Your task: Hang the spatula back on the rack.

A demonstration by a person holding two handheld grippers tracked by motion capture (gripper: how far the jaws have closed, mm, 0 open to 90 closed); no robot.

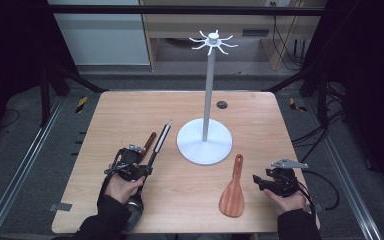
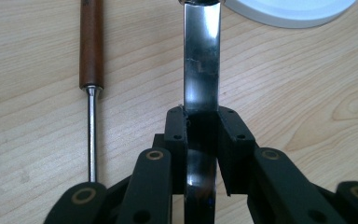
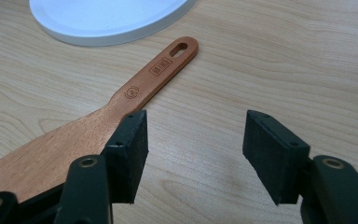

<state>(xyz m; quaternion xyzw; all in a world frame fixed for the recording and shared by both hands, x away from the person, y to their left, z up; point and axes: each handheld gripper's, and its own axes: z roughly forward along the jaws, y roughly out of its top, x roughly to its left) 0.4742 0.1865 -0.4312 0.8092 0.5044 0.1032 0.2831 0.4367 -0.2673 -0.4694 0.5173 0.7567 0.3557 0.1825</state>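
My left gripper [image 1: 145,169] [image 2: 202,128] is shut on the flat steel handle [image 2: 202,79] of a long utensil [image 1: 160,142], which points toward the white stand; its dark head lies by the person's left sleeve. Just left of it, a second utensil with a brown wooden handle [image 1: 150,141] [image 2: 91,46] rests on the table. A wooden spatula [image 1: 233,192] [image 3: 135,91] lies flat at the front right. My right gripper [image 1: 258,181] [image 3: 196,144] hangs open just right of the spatula, nothing between its jaws; its left pad sits over the blade's edge.
A white stand with a round base [image 1: 204,142] [image 3: 107,18] [image 2: 289,11], a tall pole and a ring of hooks [image 1: 212,41] on top rises mid-table. A small dark hole [image 1: 222,104] marks the tabletop behind it. The table edge runs close to both hands.
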